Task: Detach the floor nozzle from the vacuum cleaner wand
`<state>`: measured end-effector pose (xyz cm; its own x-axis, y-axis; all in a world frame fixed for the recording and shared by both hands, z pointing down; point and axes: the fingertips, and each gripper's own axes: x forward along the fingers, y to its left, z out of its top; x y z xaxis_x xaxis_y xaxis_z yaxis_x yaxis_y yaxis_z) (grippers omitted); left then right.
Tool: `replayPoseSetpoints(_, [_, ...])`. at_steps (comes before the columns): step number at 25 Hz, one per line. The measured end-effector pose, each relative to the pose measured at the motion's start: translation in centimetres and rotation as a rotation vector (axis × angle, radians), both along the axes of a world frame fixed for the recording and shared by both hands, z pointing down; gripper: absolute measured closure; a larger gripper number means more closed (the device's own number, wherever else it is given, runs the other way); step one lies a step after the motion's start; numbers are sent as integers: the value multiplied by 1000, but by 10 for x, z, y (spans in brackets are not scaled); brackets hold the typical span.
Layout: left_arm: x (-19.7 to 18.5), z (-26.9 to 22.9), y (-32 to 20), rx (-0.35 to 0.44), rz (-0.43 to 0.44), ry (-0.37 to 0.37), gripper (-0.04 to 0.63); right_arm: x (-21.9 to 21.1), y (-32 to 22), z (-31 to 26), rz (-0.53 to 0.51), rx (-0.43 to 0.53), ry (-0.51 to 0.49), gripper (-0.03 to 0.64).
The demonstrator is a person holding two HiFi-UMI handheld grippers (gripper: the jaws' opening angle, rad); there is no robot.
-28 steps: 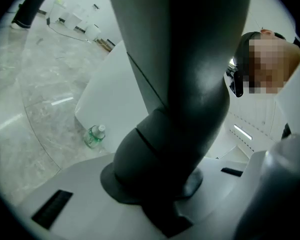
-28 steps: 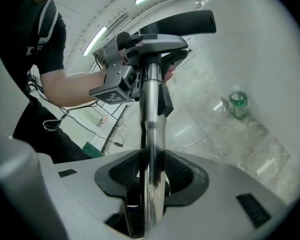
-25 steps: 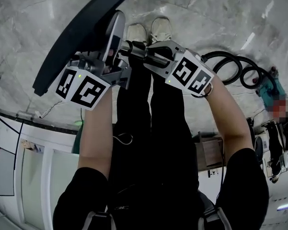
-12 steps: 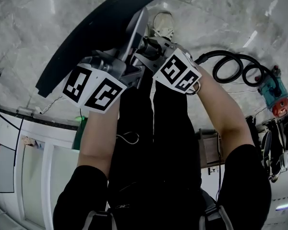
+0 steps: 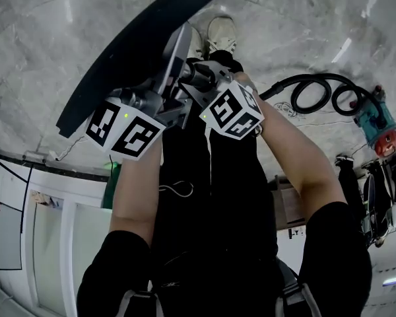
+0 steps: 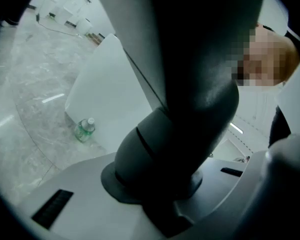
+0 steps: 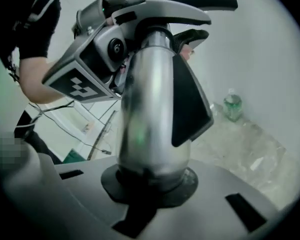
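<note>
Left gripper (image 5: 160,98) clamped on the dark nozzle neck (image 6: 180,134); right gripper (image 5: 197,79), wide open a second ago, now closing around the silver wand (image 7: 150,109) just beside it. Beyond, the floor nozzle (image 5: 138,45) is raised over the marble floor (image 5: 39,38). With both halves held, pulling apart can probably begin

On my feed I see floor nozzle (image 5: 129,55) black, wand (image 7: 145,119) shiny silver with black wedge. Marble floor (image 5: 53,38) grey, white veins. Hose (image 5: 317,88) black. Power tool (image 5: 371,119) teal, orange end. Bottle (image 7: 233,105) green. Shoes (image 5: 222,33) white. Trousers (image 5: 211,197) black.
</note>
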<state>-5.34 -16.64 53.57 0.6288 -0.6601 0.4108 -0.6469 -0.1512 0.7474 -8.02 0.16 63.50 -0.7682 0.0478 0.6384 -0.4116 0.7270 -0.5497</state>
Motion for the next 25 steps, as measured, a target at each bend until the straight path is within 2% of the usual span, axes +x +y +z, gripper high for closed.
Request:
replayPoseSetpoints(2, [10, -4, 6, 16, 65, 43, 523, 2, 12, -8, -93, -75, -92, 565])
replayPoseSetpoints(4, [22, -15, 14, 36, 152, 118, 523, 7, 31, -28, -220, -213, -238, 565])
replayPoseSetpoints(6, [30, -33, 20, 40, 206, 291, 523, 17, 53, -70, -377, -473, -455, 565])
replayPoseSetpoints(7, [31, -41, 19, 30, 197, 387, 523, 23, 59, -94, -429, -616, -560, 565])
replayPoseSetpoints(8, [29, -45, 16, 8, 171, 451, 525, 26, 59, -113, -438, -726, -629, 565])
replayPoseSetpoints(9, [27, -43, 14, -28, 138, 469, 525, 26, 57, -122, -408, -780, -647, 565])
replayPoseSetpoints(10, [24, -38, 12, -71, 107, 450, 525, 22, 55, -121, -356, -776, -615, 565])
replayPoseSetpoints(11, [21, -31, 12, -109, 82, 417, 525, 17, 53, -114, -300, -731, -550, 565])
replayPoseSetpoints(14, [10, -11, 10, -183, 26, 302, 525, 4, 49, -78, -142, -522, -264, 565])
replayPoseSetpoints(18, [-9, 34, 6, -307, -111, -3, 525, 20, 18, -8, 83, -137, 235, 565])
replayPoseSetpoints(19, [-13, 41, 4, -326, -140, -54, 525, 24, 11, 3, 115, -69, 310, 565])
replayPoseSetpoints(20, [-14, 43, 2, -321, -148, -68, 525, 25, 7, 8, 126, -37, 329, 565])
replayPoseSetpoints(21, [-13, 41, 0, -295, -135, -51, 525, 23, 7, 8, 115, -43, 297, 565])
replayPoseSetpoints(22, [-11, 37, -1, -264, -111, -16, 525, 18, 11, 5, 80, -80, 224, 565])
replayPoseSetpoints(23, [-8, 32, 0, -237, -85, 29, 523, 14, 19, -1, 24, -144, 126, 565])
replayPoseSetpoints(25, [1, 21, 2, -192, -25, 156, 523, 12, 37, -24, -117, -338, -105, 565])
